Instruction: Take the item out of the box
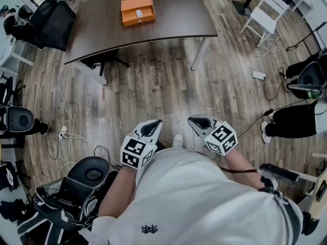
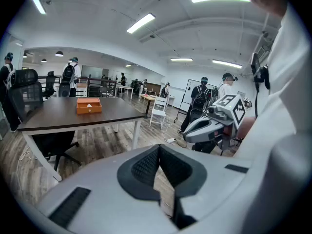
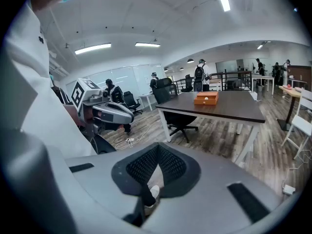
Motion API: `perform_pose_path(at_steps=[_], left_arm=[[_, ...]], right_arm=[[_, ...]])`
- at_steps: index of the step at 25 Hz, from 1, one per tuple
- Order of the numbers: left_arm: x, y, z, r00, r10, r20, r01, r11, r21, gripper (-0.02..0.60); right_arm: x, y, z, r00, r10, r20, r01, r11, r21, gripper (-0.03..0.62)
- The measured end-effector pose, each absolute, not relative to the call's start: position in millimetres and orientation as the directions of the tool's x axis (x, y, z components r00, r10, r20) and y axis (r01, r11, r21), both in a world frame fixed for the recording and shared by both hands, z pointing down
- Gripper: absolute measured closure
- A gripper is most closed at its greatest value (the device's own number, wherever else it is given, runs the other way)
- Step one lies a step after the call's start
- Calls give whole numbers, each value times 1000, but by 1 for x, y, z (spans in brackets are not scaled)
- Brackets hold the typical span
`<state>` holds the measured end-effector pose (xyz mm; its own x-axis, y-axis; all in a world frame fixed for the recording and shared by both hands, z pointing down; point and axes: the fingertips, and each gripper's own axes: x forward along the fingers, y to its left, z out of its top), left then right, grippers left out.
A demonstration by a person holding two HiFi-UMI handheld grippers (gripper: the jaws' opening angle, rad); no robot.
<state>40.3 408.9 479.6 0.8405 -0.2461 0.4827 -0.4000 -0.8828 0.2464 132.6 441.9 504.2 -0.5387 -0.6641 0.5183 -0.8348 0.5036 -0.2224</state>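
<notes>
The wood-plank floor (image 1: pixel 153 86) takes up most of your head view, and the dark table (image 1: pixel 168 14) stands at its far end, well apart from you; you face the table across a wide stretch of boards. A black office chair (image 1: pixel 104 59) is tucked under the table's near edge towards its left end; a white chair (image 1: pixel 265 11) stands just off the table's right end; another black chair (image 1: pixel 88 176) sits on your side of the table, close by your left arm.

Your left gripper (image 1: pixel 152 128) is held in front of your body, tilted down and pointing towards the table; its own view shows the jaws clenched, tips meeting, with nothing between them. Your right gripper (image 1: pixel 200 122) is held beside it, angled the same way and likewise well short of the table; its jaws are also closed on nothing, and only floor and the toe of a white shoe (image 3: pixel 150 193) show through the gap below the pads.

The orange box (image 1: pixel 138 10) lies on the tabletop, towards the table's left half, open at the top; neither gripper is near it. The item (image 1: pixel 139 13), small and white, lies inside the box, too small to tell its shape.
</notes>
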Motion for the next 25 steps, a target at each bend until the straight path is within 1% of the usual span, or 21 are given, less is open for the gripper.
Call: perform_pose_path(at_steps=[13, 19, 25], left_arm=[[58, 379, 480, 835, -246, 492, -400, -886, 237, 571], [66, 365, 478, 830, -240, 503, -397, -888, 232, 571], [61, 338, 481, 822, -249, 513, -424, -868, 259, 571]], right_arm=[[148, 413, 504, -543, -657, 522, -830, 515, -215, 592], [158, 400, 505, -546, -656, 522, -832, 498, -244, 592], [157, 375, 514, -564, -635, 528, -821, 500, -276, 591]])
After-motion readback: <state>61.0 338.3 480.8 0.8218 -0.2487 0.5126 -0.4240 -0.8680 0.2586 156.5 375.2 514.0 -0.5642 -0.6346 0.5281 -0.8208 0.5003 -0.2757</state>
